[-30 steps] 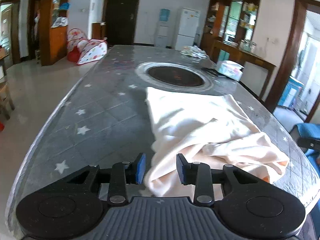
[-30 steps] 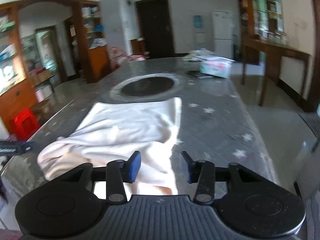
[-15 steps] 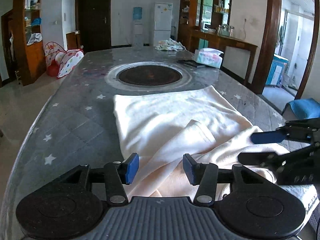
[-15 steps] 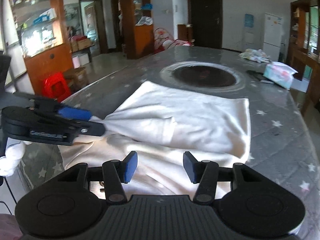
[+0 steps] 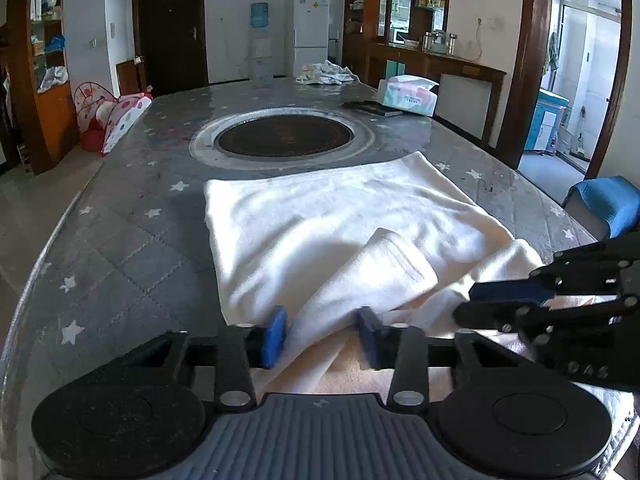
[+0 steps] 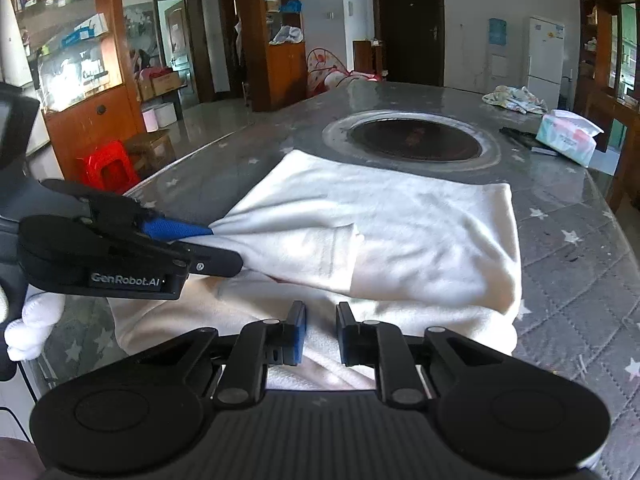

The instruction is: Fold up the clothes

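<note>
A cream-white cloth [image 5: 320, 208] lies spread on the grey star-patterned table [image 5: 132, 248], rumpled and doubled over at its near edge. My left gripper [image 5: 322, 336] is open, with its blue pads on either side of a raised fold that runs toward a hemmed flap [image 5: 396, 264]. In the right wrist view the left gripper [image 6: 224, 248] shows side-on, with the cloth [image 6: 400, 220] drawn toward its tips. My right gripper [image 6: 321, 334] has closed narrowly on the bunched near edge. From the left wrist view the right gripper [image 5: 472, 304] reaches in at the cloth's right side.
A round dark inset [image 5: 284, 136] sits mid-table beyond the cloth. Farther back are a tissue box [image 5: 408, 94], a dark flat item [image 5: 372, 107] and a bundle of laundry [image 5: 326, 72]. A blue seat [image 5: 608, 200] stands right of the table, a red stool [image 6: 108, 168] left. A white-gloved hand [image 6: 32, 320] holds the left gripper.
The right gripper's jaws have narrowed sharply on the cloth's near edge. The left gripper's jaws came in a little around the raised fold. Both grippers sit lower and closer together.
</note>
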The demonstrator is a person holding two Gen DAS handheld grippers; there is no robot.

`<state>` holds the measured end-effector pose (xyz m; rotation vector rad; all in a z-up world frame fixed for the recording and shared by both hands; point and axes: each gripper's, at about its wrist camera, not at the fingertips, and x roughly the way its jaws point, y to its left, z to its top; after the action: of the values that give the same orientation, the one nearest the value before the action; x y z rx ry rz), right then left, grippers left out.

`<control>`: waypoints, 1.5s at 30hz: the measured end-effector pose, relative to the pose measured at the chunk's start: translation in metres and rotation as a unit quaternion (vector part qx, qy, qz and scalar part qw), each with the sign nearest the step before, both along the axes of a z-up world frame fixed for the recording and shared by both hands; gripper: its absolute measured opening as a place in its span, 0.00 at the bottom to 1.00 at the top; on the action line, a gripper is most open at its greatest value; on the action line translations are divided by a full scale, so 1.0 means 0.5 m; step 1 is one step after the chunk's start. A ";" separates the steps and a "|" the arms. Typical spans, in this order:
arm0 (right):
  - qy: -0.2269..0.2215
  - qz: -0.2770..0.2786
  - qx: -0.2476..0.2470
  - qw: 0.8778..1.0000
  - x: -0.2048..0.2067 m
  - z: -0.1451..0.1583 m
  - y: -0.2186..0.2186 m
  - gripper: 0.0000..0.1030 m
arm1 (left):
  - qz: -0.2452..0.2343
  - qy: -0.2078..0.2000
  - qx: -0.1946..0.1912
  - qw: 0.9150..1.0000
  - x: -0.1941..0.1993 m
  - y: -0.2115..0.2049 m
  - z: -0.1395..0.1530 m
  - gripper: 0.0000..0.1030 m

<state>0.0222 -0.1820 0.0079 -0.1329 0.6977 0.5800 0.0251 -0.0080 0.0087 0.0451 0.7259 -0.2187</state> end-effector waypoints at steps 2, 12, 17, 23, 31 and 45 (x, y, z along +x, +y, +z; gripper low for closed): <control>-0.001 0.015 0.006 1.000 -0.004 0.004 -0.001 0.16 | 0.001 0.004 -0.007 1.000 0.004 0.003 -0.004 0.19; -0.014 0.033 -0.018 0.999 -0.005 -0.012 0.042 0.42 | 0.051 -0.028 -0.051 0.997 -0.005 0.055 0.034 0.11; -0.014 0.011 0.001 1.000 0.002 -0.010 0.023 0.12 | 0.104 -0.038 -0.067 0.992 -0.026 0.125 0.043 0.10; -0.065 -0.053 0.037 0.996 -0.002 0.049 -0.051 0.06 | 0.167 -0.050 -0.085 0.981 -0.051 0.209 0.054 0.10; -0.114 -0.204 0.047 0.971 0.010 0.104 -0.213 0.06 | 0.236 -0.046 -0.094 0.966 -0.084 0.298 0.042 0.07; -0.067 -0.374 0.005 0.925 -0.004 0.051 -0.372 0.28 | 0.228 -0.024 -0.085 0.970 -0.097 0.286 0.028 0.08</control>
<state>0.0205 -0.3681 0.0334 0.1066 0.5560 -0.1606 -0.0233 0.1351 0.0229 -0.2778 0.6490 0.1609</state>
